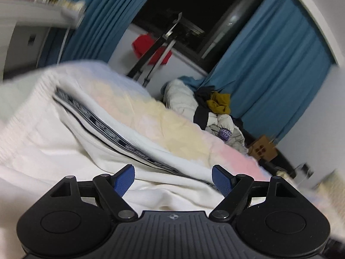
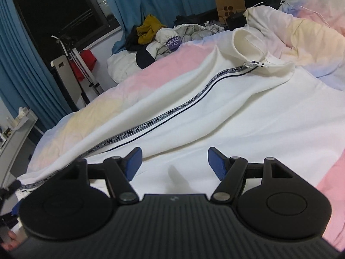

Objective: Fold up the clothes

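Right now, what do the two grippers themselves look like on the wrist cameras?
Both match: the left gripper and right gripper have a black ribbed body, two round black side housings, black linkage arms with silver pivot pins, and blue textured finger pads. A small round emblem marks each body. No cables visible.

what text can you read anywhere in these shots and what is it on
"NOT-SIMPLE", repeated along the zipper tape of the white hoodie lying on the bed.
"WAN YU", partly cut off, on a purple patch on the pale jacket in the clothes pile.
The brown paper bag shows a dark dot logo, no readable words.
The left wrist view shows the tape lettering too blurred to read.
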Action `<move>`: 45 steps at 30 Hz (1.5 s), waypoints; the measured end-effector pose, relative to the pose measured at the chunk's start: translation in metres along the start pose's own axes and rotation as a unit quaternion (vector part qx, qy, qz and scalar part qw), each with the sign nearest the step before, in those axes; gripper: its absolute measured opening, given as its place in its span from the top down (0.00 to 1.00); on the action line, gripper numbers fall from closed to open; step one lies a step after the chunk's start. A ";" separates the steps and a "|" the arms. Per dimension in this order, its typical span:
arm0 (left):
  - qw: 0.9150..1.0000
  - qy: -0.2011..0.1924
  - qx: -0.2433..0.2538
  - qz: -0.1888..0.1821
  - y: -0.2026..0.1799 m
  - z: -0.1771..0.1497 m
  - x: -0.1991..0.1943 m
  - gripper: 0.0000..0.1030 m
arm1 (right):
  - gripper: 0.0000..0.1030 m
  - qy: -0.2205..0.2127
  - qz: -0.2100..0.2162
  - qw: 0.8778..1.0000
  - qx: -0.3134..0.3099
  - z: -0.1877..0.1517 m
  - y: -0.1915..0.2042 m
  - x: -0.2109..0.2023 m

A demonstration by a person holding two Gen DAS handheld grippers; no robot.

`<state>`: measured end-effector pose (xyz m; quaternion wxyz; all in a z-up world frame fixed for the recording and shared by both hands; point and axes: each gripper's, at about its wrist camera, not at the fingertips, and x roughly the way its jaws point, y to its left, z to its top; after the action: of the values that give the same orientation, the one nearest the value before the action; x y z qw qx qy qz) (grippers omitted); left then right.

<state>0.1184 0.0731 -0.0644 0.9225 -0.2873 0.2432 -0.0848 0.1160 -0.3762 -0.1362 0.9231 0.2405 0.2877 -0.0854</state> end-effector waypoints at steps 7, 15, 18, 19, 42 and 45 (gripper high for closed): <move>0.990 0.051 -0.130 0.028 0.024 0.028 0.078 0.28 | 0.33 0.045 -0.007 0.999 0.020 -0.008 -0.011 0.043; 0.989 0.044 -0.129 0.050 0.035 0.084 0.137 0.88 | 0.32 0.004 -0.029 0.998 0.051 -0.004 -0.015 0.044; 0.991 0.047 -0.104 0.073 0.029 0.105 0.165 0.90 | 0.32 -0.028 -0.027 0.998 0.042 0.001 -0.012 0.047; 0.990 0.052 -0.096 0.087 0.028 0.110 0.177 0.90 | 0.32 -0.033 -0.029 0.998 0.034 0.003 -0.011 0.051; 0.990 0.061 0.095 0.089 -0.035 0.043 0.090 0.42 | 0.32 -0.057 -0.027 0.993 0.097 0.054 -0.073 0.086; 0.987 0.058 0.121 0.088 -0.050 0.016 0.044 0.38 | 0.32 -0.065 -0.029 0.989 0.132 0.070 -0.098 0.079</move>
<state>0.1632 0.0267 -0.0420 0.9387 -0.1454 0.3089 -0.0485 0.1866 -0.4975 -0.1695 0.8969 0.3459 0.2205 -0.1652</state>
